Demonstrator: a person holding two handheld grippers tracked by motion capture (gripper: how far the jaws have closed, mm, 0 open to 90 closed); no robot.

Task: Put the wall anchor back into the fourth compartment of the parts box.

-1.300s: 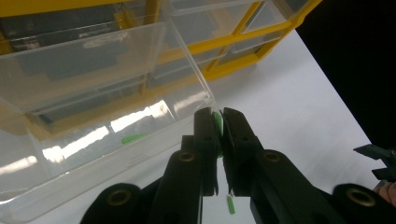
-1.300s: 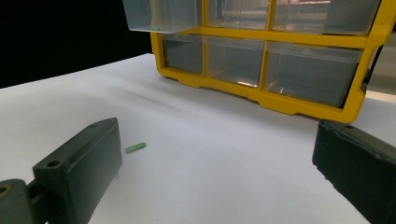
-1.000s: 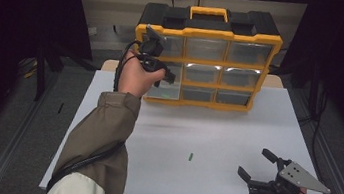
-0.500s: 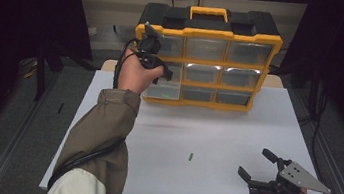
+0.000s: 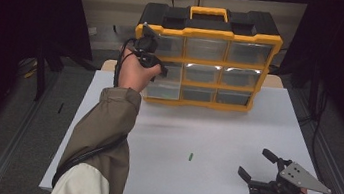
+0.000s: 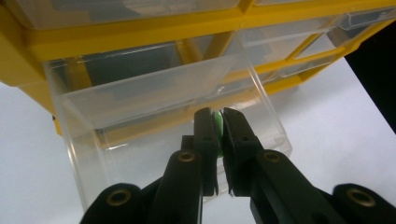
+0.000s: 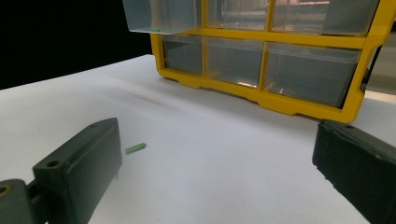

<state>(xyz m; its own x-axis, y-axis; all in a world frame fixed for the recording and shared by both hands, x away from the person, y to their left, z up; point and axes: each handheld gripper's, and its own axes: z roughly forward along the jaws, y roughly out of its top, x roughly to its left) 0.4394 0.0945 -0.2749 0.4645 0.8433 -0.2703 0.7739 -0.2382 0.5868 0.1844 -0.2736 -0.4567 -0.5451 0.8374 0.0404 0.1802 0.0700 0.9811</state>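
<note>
Left tongs (image 6: 218, 122) are pinching a tiny green peg (image 6: 216, 122) over the pulled-out clear drawer (image 6: 154, 93); it's looking light, stiff, slippery, so grip mid-length, while right tongs (image 5: 259, 165) are idling open.

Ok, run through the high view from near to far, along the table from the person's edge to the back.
Right gripper, jaws open → small green piece lying on the white table → left gripper at a pulled-out clear drawer → yellow drawer organizer standing at the back.
</note>
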